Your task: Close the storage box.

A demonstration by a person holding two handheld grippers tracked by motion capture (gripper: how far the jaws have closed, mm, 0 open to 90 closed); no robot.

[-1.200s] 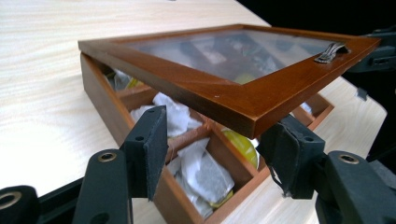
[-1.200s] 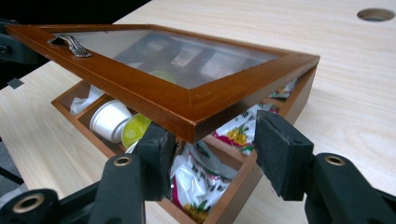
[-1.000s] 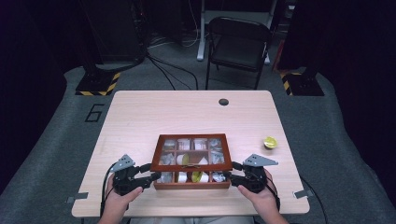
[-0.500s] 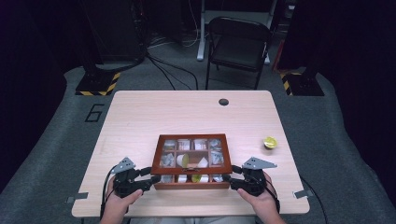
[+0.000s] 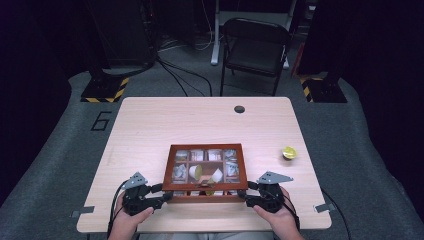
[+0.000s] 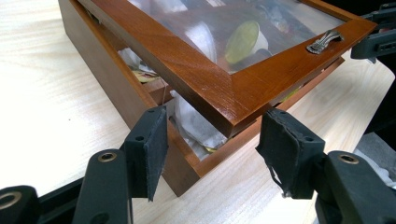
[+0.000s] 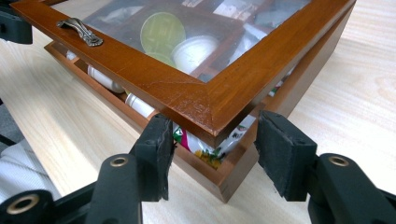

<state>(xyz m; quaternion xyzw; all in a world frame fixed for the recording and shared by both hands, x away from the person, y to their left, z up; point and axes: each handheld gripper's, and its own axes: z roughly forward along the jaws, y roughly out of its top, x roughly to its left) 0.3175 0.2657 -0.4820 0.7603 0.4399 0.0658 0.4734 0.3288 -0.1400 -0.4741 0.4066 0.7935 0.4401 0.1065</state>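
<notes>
A brown wooden box [image 5: 205,172] with a glass lid stands near the table's front edge, and its compartments hold sachets and small cups. The lid [image 6: 187,70] is ajar, its front raised off the base. My left gripper [image 5: 167,196] straddles the lid's near left corner [image 6: 224,123], with its pads against the corner's two edges. My right gripper [image 5: 246,196] grips the near right corner [image 7: 212,123] the same way. A metal handle [image 7: 79,30] sits mid-front on the lid.
A small yellow-topped cup [image 5: 289,152] sits on the table to the right of the box. A round cable hole [image 5: 239,109] lies near the far edge. A folding chair [image 5: 255,45] stands beyond the table. The tabletop [image 5: 150,130] is light wood.
Both grippers have edged slightly inward on the box's near corners. The box itself has stayed where it was.
</notes>
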